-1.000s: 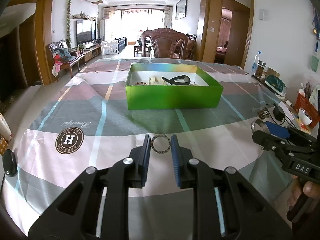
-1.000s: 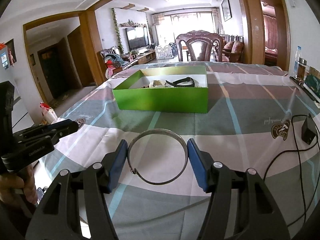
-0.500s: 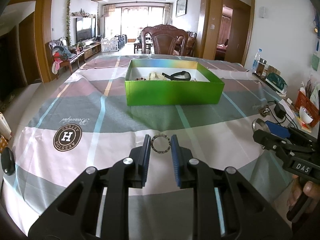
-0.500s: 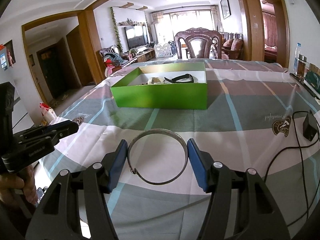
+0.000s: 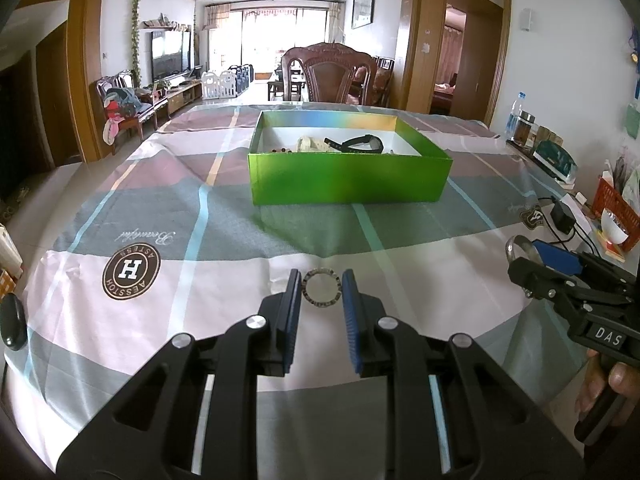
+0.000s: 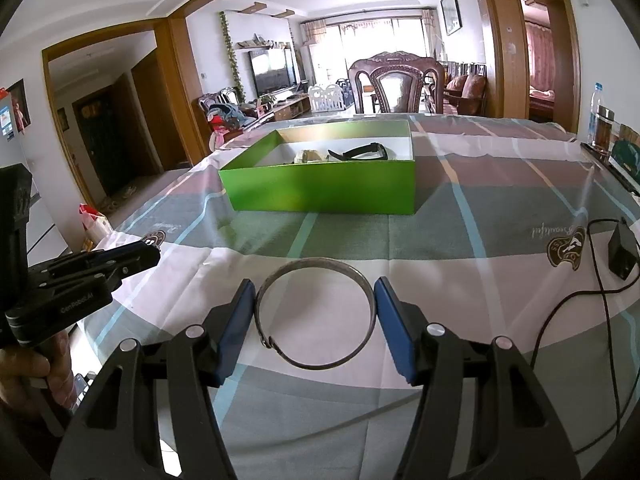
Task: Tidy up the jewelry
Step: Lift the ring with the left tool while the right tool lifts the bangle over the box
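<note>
My left gripper point(image 5: 321, 286) is shut on a small beaded bracelet point(image 5: 321, 271), held above the tablecloth. My right gripper point(image 6: 315, 292) is shut on a large silver bangle point(image 6: 366, 290), also held above the cloth. The right gripper shows in the left wrist view point(image 5: 532, 264), and the left gripper in the right wrist view point(image 6: 132, 254). A green box point(image 5: 348, 176) stands ahead at mid-table, also in the right wrist view point(image 6: 320, 188). It holds a black watch point(image 5: 356, 143), a pale piece of jewelry point(image 5: 310, 145) and some beads.
A checked tablecloth point(image 5: 120, 208) covers the table. A black adapter with cable point(image 6: 622, 250) lies at the right. A bowl point(image 5: 612, 230), an orange basket point(image 5: 616, 206), bottles point(image 5: 518, 120) and boxes line the right edge. A wooden chair point(image 5: 330, 76) stands behind the table.
Both grippers have risen and tilted a little, so the green box sits lower in each view. Each still holds its ring.
</note>
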`<state>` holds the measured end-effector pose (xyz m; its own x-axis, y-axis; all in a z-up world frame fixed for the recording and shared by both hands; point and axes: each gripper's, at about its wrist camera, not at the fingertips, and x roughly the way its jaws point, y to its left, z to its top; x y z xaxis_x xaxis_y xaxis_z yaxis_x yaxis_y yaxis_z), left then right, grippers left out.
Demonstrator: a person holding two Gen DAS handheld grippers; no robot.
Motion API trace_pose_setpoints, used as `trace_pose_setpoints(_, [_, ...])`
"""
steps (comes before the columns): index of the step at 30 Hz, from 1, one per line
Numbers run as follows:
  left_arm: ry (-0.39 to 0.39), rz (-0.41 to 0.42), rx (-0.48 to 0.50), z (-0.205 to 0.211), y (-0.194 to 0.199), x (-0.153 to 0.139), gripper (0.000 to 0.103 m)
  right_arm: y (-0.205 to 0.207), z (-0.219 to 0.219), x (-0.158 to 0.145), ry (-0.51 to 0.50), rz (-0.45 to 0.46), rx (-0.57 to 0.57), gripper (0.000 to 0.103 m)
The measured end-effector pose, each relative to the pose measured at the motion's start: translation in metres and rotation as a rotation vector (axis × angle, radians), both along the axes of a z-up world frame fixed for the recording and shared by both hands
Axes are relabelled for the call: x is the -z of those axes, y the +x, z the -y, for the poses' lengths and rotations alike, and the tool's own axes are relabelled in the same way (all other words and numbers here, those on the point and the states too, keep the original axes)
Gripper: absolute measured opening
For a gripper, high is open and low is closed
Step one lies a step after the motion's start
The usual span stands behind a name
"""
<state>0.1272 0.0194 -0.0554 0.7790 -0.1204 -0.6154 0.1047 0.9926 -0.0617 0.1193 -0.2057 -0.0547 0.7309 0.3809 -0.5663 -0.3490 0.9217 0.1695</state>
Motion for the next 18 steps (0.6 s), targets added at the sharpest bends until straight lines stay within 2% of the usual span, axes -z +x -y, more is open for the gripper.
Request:
trace_pose_setpoints(6, [-0.014,0.008,0.024,0.001,0.004,-0.004,0.021,0.005,-0.001,-0.003,-0.005,0.009,-0.004,0.060])
trace_pose_setpoints(11, [-0.001,0.073,0.044,0.000,0.023,-0.041,0.021,0.024,-0.002,-0.036,0.002,0.073,-0.020,0.060])
trace_pose_setpoints(15, [0.000,0.124,0.063,0.001,0.057,-0.079,0.021,0.061,-0.007,-0.072,-0.015,0.145,-0.010,0.060])
trace_pose_setpoints(18, [-0.007,0.112,0.071,0.002,0.100,-0.097,0.021,0.108,-0.012,-0.089,-0.002,0.148,-0.005,0.060])
